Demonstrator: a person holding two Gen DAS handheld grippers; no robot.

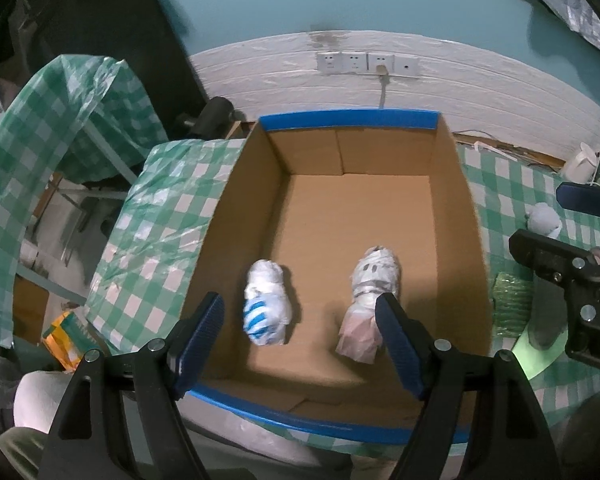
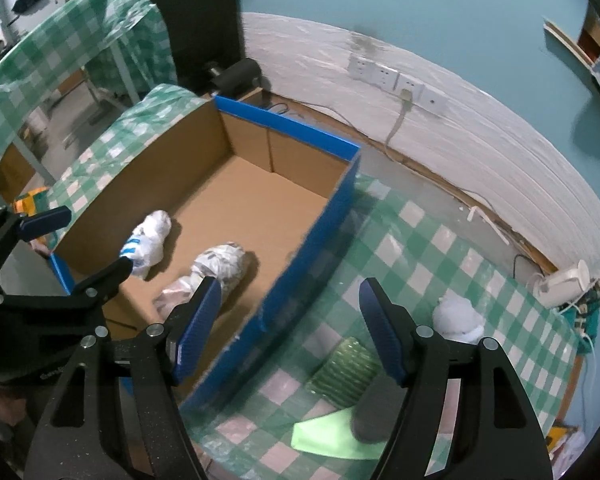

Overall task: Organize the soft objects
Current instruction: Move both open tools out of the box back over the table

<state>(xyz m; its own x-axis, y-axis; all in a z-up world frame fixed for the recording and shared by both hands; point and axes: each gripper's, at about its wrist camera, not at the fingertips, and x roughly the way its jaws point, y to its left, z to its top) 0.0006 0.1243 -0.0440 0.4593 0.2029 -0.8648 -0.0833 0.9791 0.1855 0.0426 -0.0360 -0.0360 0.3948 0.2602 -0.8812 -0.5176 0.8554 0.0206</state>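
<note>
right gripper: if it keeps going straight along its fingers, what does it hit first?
Most likely the checked tablecloth just outside the cardboard box, above the green ribbed pack. The right gripper is open and empty. Depth is unclear; the box's blue wall is close on its left.

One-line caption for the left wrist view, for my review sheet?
Open left gripper above a cardboard box holding two wrapped soft bundles on a green-checked table.

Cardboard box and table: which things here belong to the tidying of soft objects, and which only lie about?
Belong to the job:
- box
- blue-striped bundle in the box
- grey-patterned bundle in the box
- white soft toy on the table
- green pad on the table

Only lying about:
- wall sockets
- white appliance
- orange packet
</note>
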